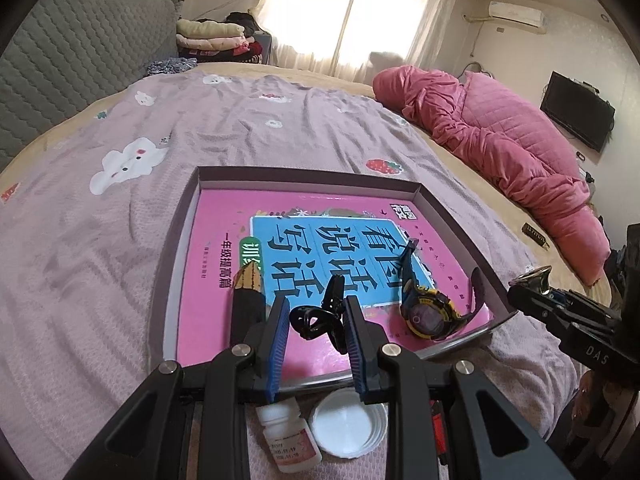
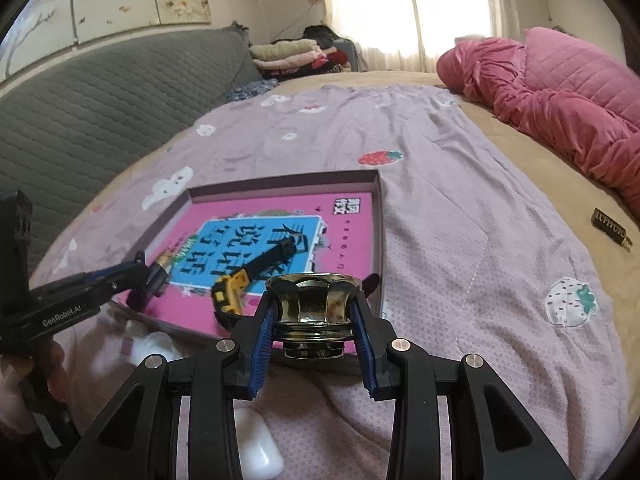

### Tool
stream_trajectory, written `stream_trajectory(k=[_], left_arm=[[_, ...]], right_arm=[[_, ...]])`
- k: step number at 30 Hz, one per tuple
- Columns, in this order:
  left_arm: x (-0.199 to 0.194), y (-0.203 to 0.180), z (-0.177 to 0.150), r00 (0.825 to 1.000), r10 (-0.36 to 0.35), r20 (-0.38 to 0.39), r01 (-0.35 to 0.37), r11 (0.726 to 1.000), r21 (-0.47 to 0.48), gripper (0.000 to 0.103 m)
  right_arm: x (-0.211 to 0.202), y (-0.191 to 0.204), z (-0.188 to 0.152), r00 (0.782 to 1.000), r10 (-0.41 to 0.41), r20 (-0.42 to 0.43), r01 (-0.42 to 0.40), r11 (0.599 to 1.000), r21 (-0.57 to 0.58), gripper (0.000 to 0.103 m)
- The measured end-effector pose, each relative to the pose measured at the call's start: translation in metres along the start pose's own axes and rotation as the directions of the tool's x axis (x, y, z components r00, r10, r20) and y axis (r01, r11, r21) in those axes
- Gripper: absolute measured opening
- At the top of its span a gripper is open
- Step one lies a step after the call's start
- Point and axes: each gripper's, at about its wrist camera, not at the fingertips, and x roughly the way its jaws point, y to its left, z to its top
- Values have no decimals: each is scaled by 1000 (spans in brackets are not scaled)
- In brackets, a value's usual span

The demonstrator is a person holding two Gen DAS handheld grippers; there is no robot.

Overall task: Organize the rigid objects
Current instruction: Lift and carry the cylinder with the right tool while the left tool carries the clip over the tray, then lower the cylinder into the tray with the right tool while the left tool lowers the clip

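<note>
A shallow grey box (image 1: 188,216) on the bed holds a pink book (image 1: 216,248), a yellow and black watch (image 1: 428,308) and a black and gold battery (image 1: 250,292). My left gripper (image 1: 318,320) is shut on a black hair claw clip (image 1: 320,316) just above the book's near edge. My right gripper (image 2: 314,312) is shut on a shiny gold metal cap (image 2: 314,300), held over the box's near right corner (image 2: 378,216). The right gripper also shows in the left wrist view (image 1: 532,284). The left gripper shows in the right wrist view (image 2: 136,276).
A small white pill bottle (image 1: 290,440) and a white lid (image 1: 348,424) lie on the purple blanket (image 1: 120,240) in front of the box. A white case (image 2: 256,448) lies below the right gripper. A pink quilt (image 1: 500,136) and a dark small bar (image 2: 610,226) are at the right.
</note>
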Motion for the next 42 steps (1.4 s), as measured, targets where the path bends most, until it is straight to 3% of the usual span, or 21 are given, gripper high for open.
stream_trajectory(k=[11, 42], left_arm=[[13, -3, -2, 1000, -1, -29, 1, 1000, 19, 28], [22, -5, -2, 999, -10, -46, 12, 1000, 26, 28]], right_arm=[[18, 7, -7, 998, -29, -58, 27, 998, -50, 38], [54, 12, -2, 996, -58, -74, 52, 996, -79, 38]])
